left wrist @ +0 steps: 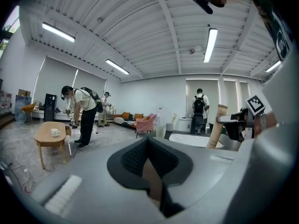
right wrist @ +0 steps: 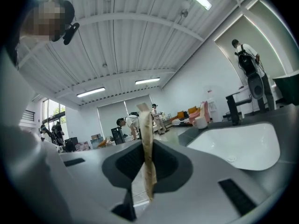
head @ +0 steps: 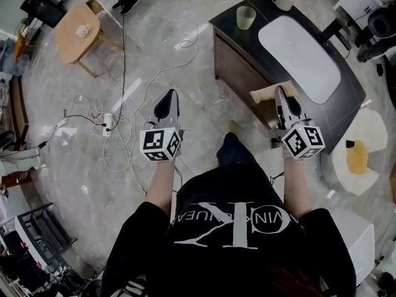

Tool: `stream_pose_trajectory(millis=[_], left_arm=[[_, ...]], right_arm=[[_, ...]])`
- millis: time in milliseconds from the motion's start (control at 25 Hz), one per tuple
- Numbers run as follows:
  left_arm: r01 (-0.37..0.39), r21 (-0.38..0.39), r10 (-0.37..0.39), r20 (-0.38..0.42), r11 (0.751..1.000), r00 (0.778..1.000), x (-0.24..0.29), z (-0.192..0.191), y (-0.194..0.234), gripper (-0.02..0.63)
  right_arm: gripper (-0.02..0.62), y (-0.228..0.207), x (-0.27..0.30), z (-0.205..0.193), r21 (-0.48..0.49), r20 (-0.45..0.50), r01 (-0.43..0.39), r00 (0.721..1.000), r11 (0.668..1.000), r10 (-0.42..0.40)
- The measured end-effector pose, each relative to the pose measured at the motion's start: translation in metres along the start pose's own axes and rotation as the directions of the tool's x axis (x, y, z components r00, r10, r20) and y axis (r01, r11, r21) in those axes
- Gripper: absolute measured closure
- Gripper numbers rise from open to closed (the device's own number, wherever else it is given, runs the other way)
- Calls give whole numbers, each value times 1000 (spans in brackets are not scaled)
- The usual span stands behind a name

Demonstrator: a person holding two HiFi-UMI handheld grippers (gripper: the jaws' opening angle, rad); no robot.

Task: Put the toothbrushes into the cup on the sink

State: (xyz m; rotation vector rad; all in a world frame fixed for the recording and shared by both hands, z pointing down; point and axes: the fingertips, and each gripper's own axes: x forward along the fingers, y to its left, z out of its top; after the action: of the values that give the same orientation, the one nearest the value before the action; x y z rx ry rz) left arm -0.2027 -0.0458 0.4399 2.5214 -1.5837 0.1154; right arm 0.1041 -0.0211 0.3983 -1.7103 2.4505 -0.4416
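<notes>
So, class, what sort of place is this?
Likely an open studio or lab staged as a home: a freestanding sink counter, loose cables on the floor, a round wooden table and sofas.

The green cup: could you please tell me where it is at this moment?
In the head view, the green cup stands upper centre on the dark counter, just left of the white basin.

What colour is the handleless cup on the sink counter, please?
Pale green; the cup shows best in the head view.
</notes>
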Motion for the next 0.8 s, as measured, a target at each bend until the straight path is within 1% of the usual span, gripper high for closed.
stream_pose_trajectory(millis=[200, 360, 560, 800], left_arm=[[-9, -5, 9, 5, 1000, 1000, 39, 10, 8, 595], [2, -10, -2, 4, 1000, 1000, 71, 13, 6, 595], [-6, -18, 6, 1, 1000, 1000, 111, 16, 13, 595], [-2, -27, 2, -3, 1000, 1000, 149, 23, 11, 595]], right_arm=[[543, -12, 41, 11, -2, -8, -35, 999, 999, 35], [543, -30, 69, 23, -5, -6, -46, 999, 999, 46], [543, -50, 104, 32, -3, -10, -64, 998, 998, 64], [543, -68, 134, 41, 3, -26, -81, 996, 997, 81]])
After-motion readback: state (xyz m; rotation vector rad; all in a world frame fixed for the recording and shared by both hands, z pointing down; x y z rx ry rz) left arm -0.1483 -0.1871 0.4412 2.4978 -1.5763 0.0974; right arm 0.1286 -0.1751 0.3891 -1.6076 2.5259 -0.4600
